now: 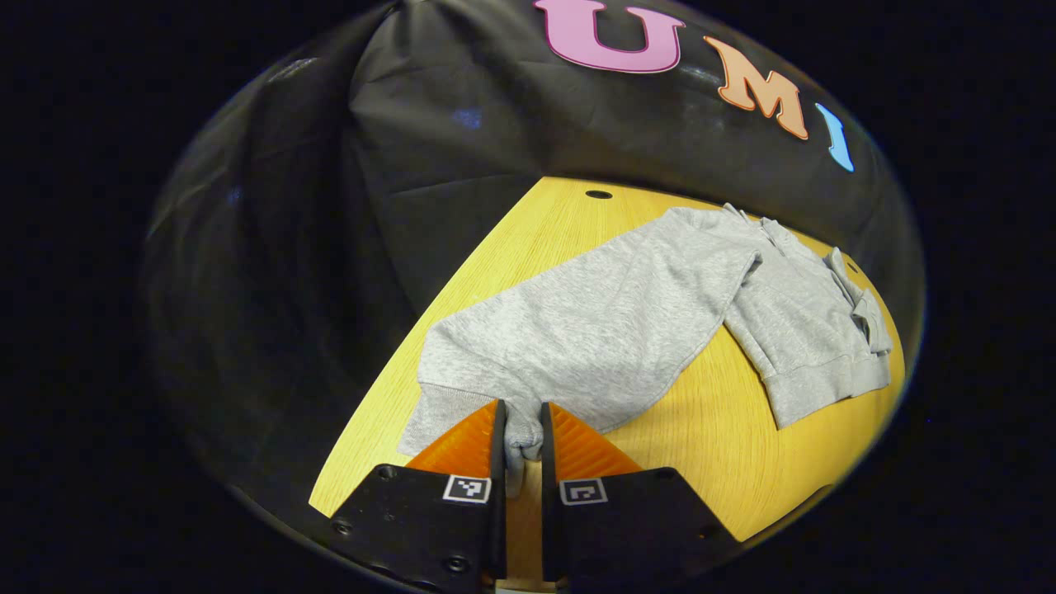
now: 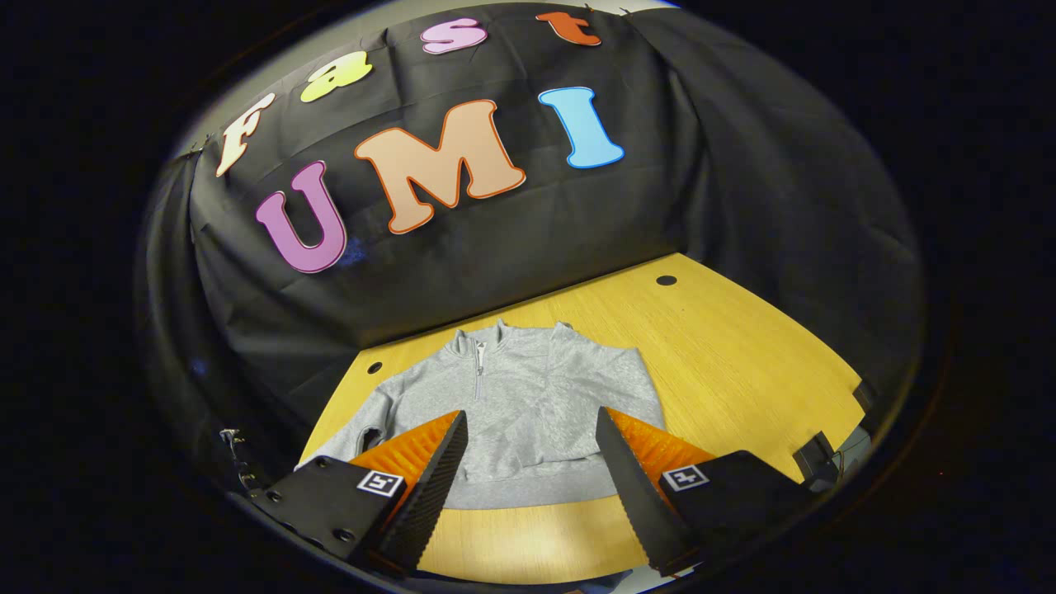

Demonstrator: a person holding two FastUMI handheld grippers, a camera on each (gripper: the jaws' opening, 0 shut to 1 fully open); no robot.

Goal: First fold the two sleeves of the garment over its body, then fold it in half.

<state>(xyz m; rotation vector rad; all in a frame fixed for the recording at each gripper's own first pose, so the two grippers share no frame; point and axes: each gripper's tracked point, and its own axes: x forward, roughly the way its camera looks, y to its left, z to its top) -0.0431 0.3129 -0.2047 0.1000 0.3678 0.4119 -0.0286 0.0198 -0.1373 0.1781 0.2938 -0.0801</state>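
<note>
So the garment (image 2: 528,412) here is a grey zip-neck sweatshirt lying flat on the wooden counter (image 2: 742,363), sitting lower-middle of the right gripper view with the collar pointing up toward the black cloth wall. In the left gripper view it stretches from bottom centre to the upper right, one sleeve (image 1: 569,346) running straight toward the camera.

The left gripper (image 1: 523,441) is pinched down narrow on that sleeve's cuff (image 1: 521,436), with a wad of fabric bunched between its fingers. The right gripper (image 2: 528,462) is spread wide over the hem, not touching anything.

Handling-wise I'd guess soft, floppy fleece: light, not fragile, but it'll drag and wrinkle. The ribbed cuffs and hem band look like the best grab spots, thicker and less slippy than the body.
</note>
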